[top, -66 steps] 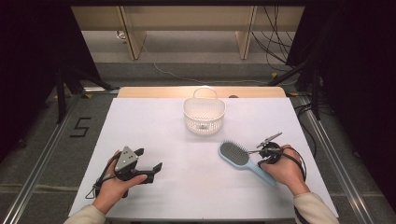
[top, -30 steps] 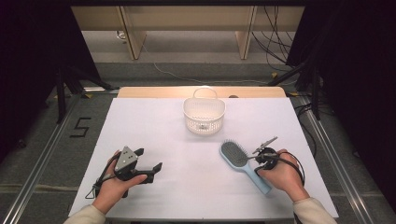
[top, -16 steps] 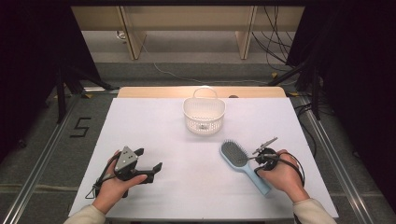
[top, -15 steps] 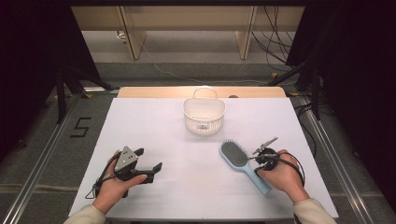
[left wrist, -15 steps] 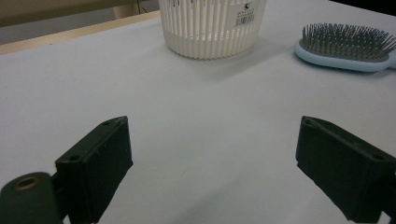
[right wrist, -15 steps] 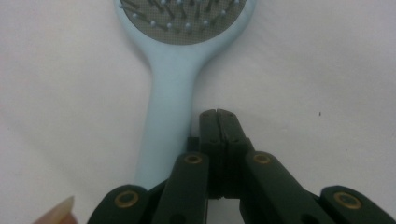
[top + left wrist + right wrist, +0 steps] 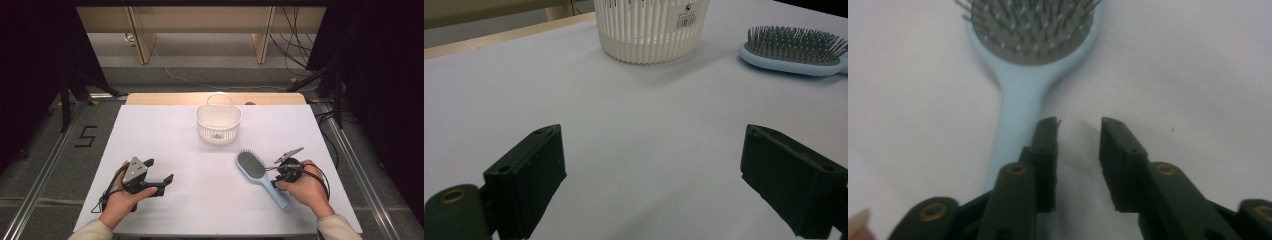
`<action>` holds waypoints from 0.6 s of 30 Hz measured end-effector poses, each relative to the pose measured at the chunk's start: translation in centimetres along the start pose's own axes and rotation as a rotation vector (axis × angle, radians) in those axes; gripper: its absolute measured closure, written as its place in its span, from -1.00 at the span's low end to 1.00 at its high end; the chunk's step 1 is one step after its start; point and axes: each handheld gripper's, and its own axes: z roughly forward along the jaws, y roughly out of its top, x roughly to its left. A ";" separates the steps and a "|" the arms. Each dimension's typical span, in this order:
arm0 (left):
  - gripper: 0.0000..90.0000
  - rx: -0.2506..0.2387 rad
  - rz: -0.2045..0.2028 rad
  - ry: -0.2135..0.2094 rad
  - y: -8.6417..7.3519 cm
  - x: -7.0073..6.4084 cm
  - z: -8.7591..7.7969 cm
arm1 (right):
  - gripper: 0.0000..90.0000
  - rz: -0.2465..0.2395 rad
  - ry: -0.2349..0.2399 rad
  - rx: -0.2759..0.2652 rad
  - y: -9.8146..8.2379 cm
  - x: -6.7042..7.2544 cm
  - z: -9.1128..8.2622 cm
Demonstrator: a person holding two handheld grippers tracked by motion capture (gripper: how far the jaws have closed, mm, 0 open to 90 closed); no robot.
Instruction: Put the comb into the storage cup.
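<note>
High view: the brush [image 7: 261,176] lies bristles up on the white table [image 7: 200,200], right of centre, in front of the basket [image 7: 218,122]. Its long axis runs diagonally, head toward the basket, handle toward the near right. The right gripper [image 7: 286,167] sits just beside the handle. The left gripper [image 7: 159,176] rests well apart on the near left.

Left gripper view: the jaws stand wide, nothing between them; the brush lies far right, beside the basket.

Right gripper view: the right gripper [image 7: 1079,150] has just been opening. Its jaws are part open with bare table between them, and the handle lies beside the left jaw, head pointing away.
</note>
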 end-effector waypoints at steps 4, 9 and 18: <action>-0.77 -0.001 0.000 0.000 0.0 0.0 0.0 | 0.20 0.014 -0.022 -0.078 -0.2 -0.5 -0.6; -0.76 -0.006 0.007 0.003 0.0 0.0 0.0 | -0.16 0.031 0.014 -0.278 -0.9 -1.5 -1.5; -0.76 -0.001 -0.001 -0.001 0.0 0.0 0.0 | -0.53 0.008 -0.044 -0.460 -1.1 -2.0 -2.4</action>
